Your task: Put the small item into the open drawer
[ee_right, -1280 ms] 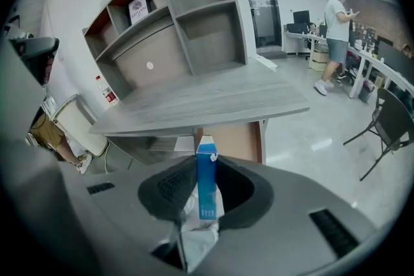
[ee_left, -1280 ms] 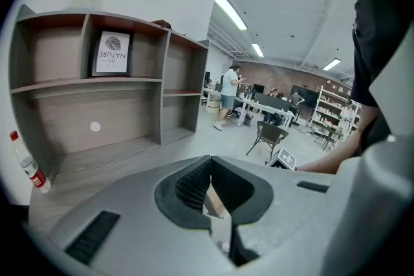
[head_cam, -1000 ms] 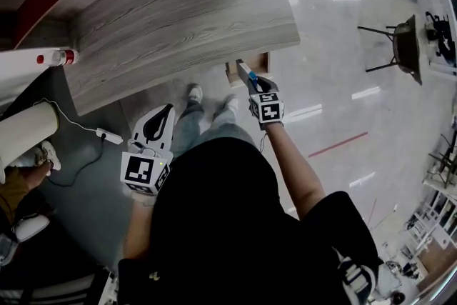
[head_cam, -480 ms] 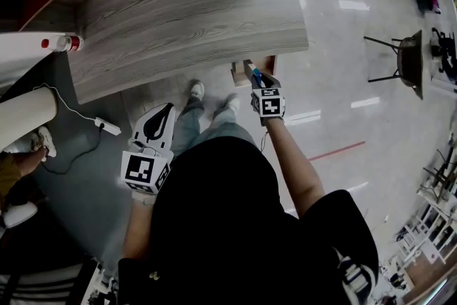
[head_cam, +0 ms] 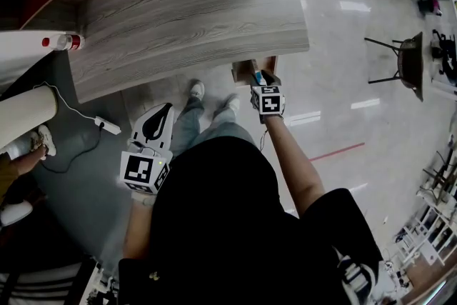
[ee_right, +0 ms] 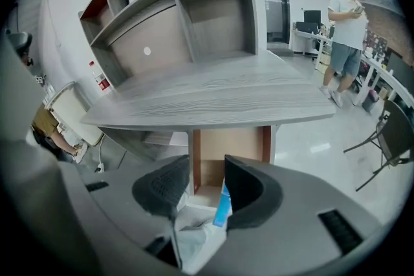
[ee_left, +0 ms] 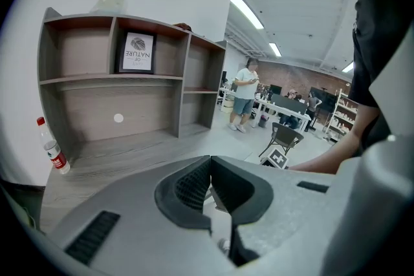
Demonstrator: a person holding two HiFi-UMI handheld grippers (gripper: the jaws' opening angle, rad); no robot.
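The open wooden drawer [head_cam: 246, 69] sticks out from under the grey desk's [head_cam: 186, 25] front edge. My right gripper [head_cam: 260, 78] hangs just at the drawer's [ee_right: 229, 155] front, and its jaws are opening. The small blue item [ee_right: 222, 207] lies against the right jaw's inner side, with a clear gap to the left jaw. In the head view only a bit of the blue item [head_cam: 258, 75] shows at the gripper's tip. My left gripper [head_cam: 158, 118] is held low at my left side, away from the desk. Its pads [ee_left: 194, 181] meet with nothing between them.
A red-capped bottle [head_cam: 61, 43] stands at the desk's left end. A white power strip [head_cam: 108, 127] and cable lie on the floor to the left. A black chair [head_cam: 403, 46] stands to the right, and a person [ee_right: 346, 35] stands beyond the desk. Shelves [ee_left: 116, 81] rise behind the desktop.
My right gripper has moved a little forward to the drawer's front. Its jaws have parted round the blue item. The left gripper has stayed where it was.
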